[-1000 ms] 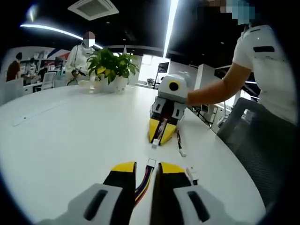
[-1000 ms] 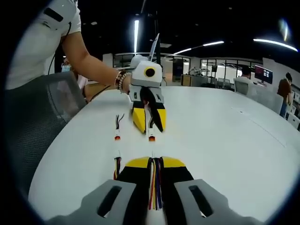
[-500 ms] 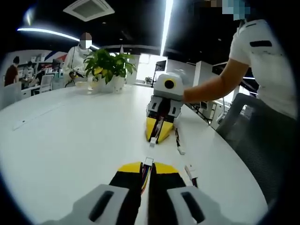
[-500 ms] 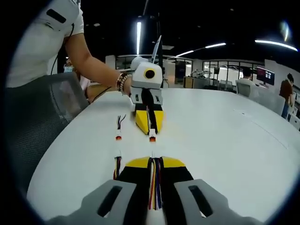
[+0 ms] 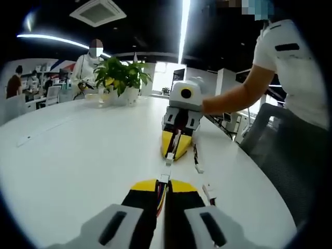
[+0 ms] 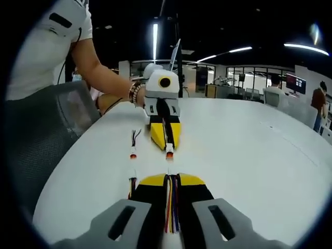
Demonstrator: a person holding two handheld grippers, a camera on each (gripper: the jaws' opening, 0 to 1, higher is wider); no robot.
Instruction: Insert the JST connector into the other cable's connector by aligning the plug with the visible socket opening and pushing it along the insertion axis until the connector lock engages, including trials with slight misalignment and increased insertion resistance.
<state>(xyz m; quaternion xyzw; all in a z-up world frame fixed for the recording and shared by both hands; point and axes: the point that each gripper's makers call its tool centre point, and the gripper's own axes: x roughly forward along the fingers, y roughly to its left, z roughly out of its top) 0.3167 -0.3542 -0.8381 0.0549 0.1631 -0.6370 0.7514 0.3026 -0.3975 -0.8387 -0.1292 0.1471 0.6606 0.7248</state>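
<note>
Here both tools clamp wires over the desk point(image 5: 78, 155): left tool point(image 5: 164, 182) grips its connector cable point(image 5: 164, 179), right tool point(image 6: 169, 179) its multicoloured cable point(image 6: 171, 202).

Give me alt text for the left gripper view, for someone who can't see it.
Two yellow-tipped grippers face each other over a white table, each shut on a multicoloured cable: the left gripper in the foreground and the right gripper opposite, their white connectors nearly meeting. Spare cables lie beside them, and a potted plant stands behind.
</note>
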